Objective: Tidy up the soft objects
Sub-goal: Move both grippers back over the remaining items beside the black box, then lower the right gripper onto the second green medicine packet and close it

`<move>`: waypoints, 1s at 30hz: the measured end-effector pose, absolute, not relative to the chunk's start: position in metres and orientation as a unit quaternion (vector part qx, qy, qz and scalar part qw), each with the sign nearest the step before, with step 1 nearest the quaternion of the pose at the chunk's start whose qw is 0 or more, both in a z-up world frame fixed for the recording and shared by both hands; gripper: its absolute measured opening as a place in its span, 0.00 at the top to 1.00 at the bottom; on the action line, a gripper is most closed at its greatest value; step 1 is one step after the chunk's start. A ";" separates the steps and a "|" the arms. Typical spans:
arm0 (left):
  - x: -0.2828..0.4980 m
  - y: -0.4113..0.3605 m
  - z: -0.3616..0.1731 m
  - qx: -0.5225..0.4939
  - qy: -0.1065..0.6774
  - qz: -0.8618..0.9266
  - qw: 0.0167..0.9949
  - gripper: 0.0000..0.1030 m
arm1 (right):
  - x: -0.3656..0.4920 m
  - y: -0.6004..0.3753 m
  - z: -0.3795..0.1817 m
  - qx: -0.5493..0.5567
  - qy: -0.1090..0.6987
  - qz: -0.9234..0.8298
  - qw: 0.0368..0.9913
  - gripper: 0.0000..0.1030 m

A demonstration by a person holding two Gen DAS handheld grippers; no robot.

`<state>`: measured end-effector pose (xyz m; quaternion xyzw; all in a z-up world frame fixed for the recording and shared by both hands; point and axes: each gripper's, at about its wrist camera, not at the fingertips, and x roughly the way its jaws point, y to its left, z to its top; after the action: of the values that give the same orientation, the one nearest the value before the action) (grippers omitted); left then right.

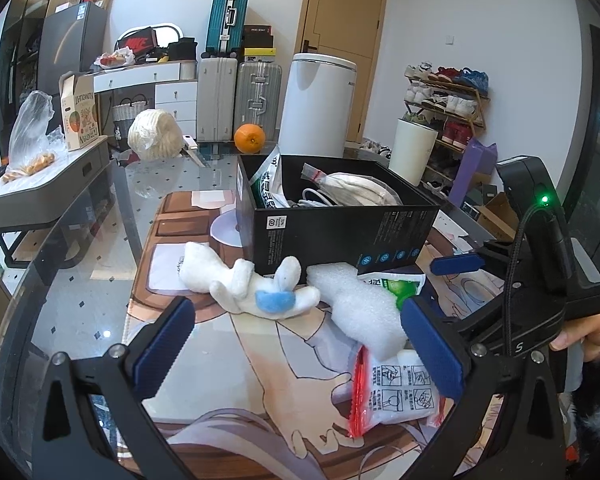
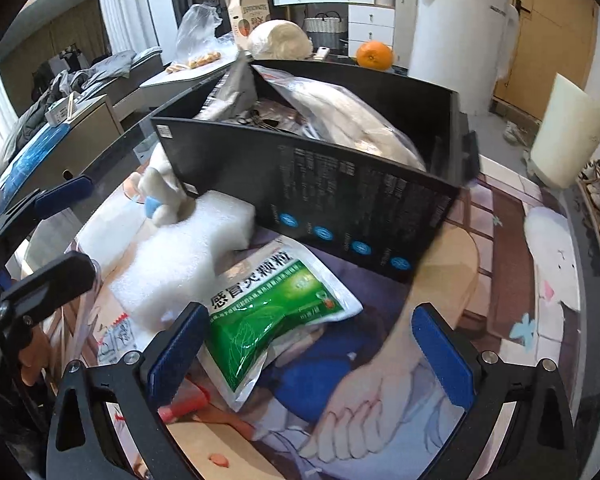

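Note:
A black box [image 1: 340,228] [image 2: 340,200] stands on the printed mat and holds bagged soft items. In front of it lie a white plush toy [image 1: 244,286] [image 2: 162,196] with a blue patch, a white foam block [image 1: 356,308] [image 2: 184,252], a green sachet [image 1: 396,286] [image 2: 276,308] and a clear zip bag [image 1: 396,392] with a red strip. My left gripper [image 1: 300,352] is open, low over the mat, with the toy and foam just beyond its fingers. My right gripper [image 2: 312,352] is open, its left pad beside the green sachet. Neither holds anything.
The other gripper shows at the right in the left wrist view [image 1: 540,264] and at the left in the right wrist view [image 2: 32,248]. An orange [image 1: 249,139] [image 2: 374,55] and a wrapped white bundle [image 1: 154,135] sit behind the box. A side cart [image 1: 40,188] stands left.

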<state>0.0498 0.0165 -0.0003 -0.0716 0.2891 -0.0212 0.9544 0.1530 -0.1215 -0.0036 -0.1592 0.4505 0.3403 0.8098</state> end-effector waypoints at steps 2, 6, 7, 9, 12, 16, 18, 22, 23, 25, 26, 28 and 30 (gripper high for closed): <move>0.050 0.017 0.000 -0.072 0.288 -0.020 0.955 0.00 | 0.153 -0.127 -0.004 -0.159 0.453 0.328 0.813 0.01; 0.051 0.018 -0.002 -0.079 0.291 -0.023 0.953 0.00 | 0.153 -0.133 -0.002 -0.164 0.455 0.312 0.818 0.01; 0.051 0.018 -0.002 -0.080 0.291 -0.023 0.953 0.00 | 0.152 -0.134 -0.001 -0.161 0.455 0.311 0.819 0.01; 0.050 0.018 -0.002 -0.080 0.290 -0.021 0.953 0.00 | 0.152 -0.132 -0.003 -0.156 0.461 0.311 0.816 0.01; 0.050 0.020 -0.002 -0.081 0.290 -0.021 0.953 0.00 | 0.151 -0.124 -0.004 -0.146 0.461 0.321 0.814 0.01; 0.052 0.021 -0.003 -0.087 0.292 -0.022 0.952 0.00 | 0.153 -0.117 -0.009 -0.158 0.461 0.308 0.817 0.01; 0.052 0.021 -0.003 -0.088 0.292 -0.024 0.952 0.00 | 0.155 -0.121 -0.008 -0.159 0.463 0.301 0.819 0.01; 0.051 0.021 -0.003 -0.086 0.292 -0.025 0.952 0.00 | 0.161 -0.138 -0.008 -0.158 0.466 0.284 0.823 0.01; 0.051 0.020 -0.003 -0.084 0.292 -0.025 0.952 0.00 | 0.163 -0.143 -0.008 -0.154 0.468 0.281 0.824 0.01; 0.051 0.019 -0.003 -0.081 0.293 -0.026 0.952 0.00 | 0.165 -0.149 -0.009 -0.148 0.469 0.278 0.825 0.01; 0.051 0.018 -0.003 -0.079 0.293 -0.025 0.952 0.00 | 0.165 -0.150 -0.009 -0.148 0.468 0.277 0.826 0.01; 0.051 0.017 -0.003 -0.076 0.294 -0.025 0.953 0.00 | 0.164 -0.148 -0.010 -0.148 0.467 0.276 0.827 0.01; 0.052 0.016 -0.003 -0.074 0.295 -0.024 0.952 0.00 | 0.162 -0.144 -0.010 -0.150 0.467 0.277 0.826 0.01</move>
<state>0.0516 0.0160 -0.0033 -0.0739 0.2947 -0.0239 0.9524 0.1620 -0.1439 -0.0101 -0.1499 0.4672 0.2766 0.8263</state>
